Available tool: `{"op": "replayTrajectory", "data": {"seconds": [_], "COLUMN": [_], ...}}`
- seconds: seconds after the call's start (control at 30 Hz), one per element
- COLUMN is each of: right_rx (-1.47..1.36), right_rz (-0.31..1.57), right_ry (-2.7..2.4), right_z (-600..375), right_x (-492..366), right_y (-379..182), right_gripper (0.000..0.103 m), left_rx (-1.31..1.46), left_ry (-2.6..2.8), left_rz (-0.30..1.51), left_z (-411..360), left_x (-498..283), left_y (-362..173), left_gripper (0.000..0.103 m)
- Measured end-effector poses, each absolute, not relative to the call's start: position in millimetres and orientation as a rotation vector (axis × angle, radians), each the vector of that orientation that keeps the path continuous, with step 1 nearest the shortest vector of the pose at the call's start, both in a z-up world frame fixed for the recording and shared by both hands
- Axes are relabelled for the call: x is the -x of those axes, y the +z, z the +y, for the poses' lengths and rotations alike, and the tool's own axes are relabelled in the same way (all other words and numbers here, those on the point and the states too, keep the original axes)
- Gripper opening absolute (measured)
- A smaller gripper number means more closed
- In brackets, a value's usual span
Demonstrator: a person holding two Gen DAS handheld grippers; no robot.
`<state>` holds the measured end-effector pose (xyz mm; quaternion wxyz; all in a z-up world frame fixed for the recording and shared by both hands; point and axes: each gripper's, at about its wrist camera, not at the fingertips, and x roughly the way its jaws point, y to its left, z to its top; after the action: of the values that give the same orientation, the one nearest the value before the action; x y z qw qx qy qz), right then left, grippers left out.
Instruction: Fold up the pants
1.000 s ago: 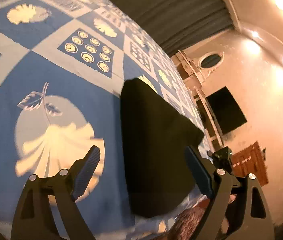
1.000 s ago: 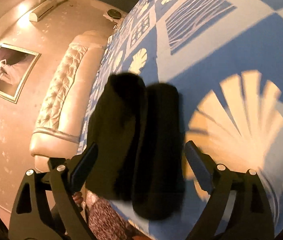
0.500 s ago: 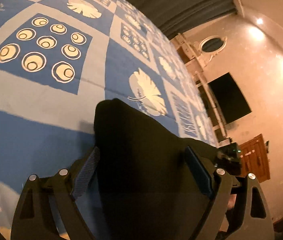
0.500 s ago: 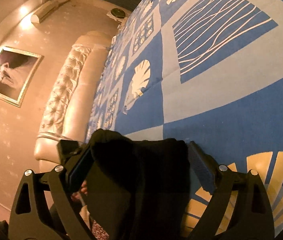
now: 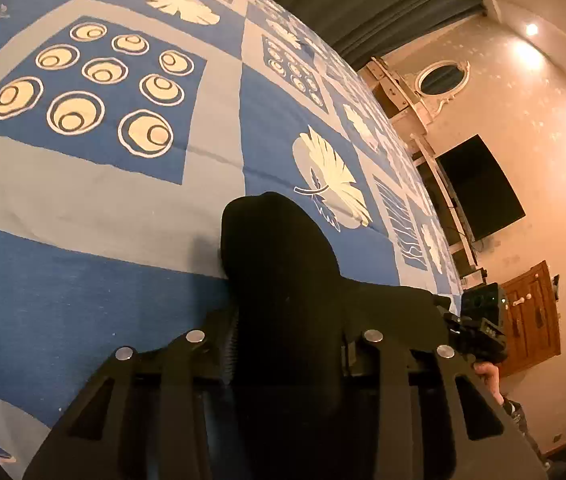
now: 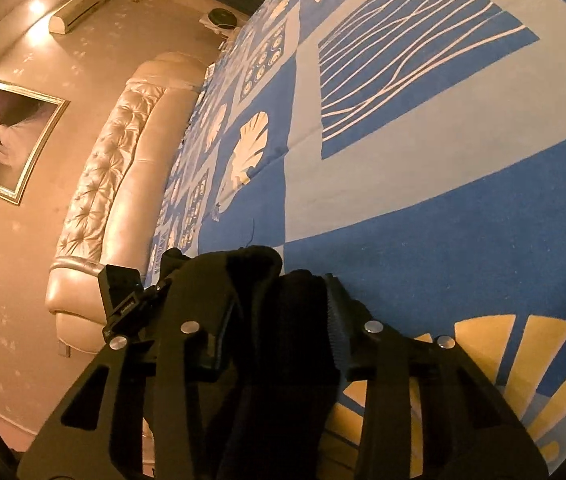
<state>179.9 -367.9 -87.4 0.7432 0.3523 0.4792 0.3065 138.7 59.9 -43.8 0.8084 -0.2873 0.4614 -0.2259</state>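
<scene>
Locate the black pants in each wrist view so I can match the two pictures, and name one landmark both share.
Left wrist: the pants sit low at centre, bunched between the fingers of the left claw, which is shut on them.
Right wrist: the pants sit low at centre, bunched inside the shut right claw.
Shared landmark: the blue patterned bedspread under the pants.

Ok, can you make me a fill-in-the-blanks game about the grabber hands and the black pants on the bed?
1. The pants are the colour ____.
2. The left gripper is ____ on the pants.
3. The pants lie on a blue and white ____.
4. In the right gripper view, a framed ____ hangs on the wall.

Missing words: black; shut; bedspread; picture
</scene>
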Motion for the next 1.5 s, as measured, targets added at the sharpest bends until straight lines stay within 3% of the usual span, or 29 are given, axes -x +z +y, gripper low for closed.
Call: {"op": "replayTrajectory", "data": {"seconds": [1.5], "right_rx": [-0.808], "right_rz": [0.945], "right_ry": [0.652], "right_z": [-351.6], "right_x": [-243.1], "right_y": [-87.8], "right_gripper": [0.033], "left_rx": [0.485], "left_ry": [-0.467], "left_rz": [0.939], "left_z": [61.8], "left_x": [-217.1], "left_y": [-32.3], "left_gripper": [0.035]}}
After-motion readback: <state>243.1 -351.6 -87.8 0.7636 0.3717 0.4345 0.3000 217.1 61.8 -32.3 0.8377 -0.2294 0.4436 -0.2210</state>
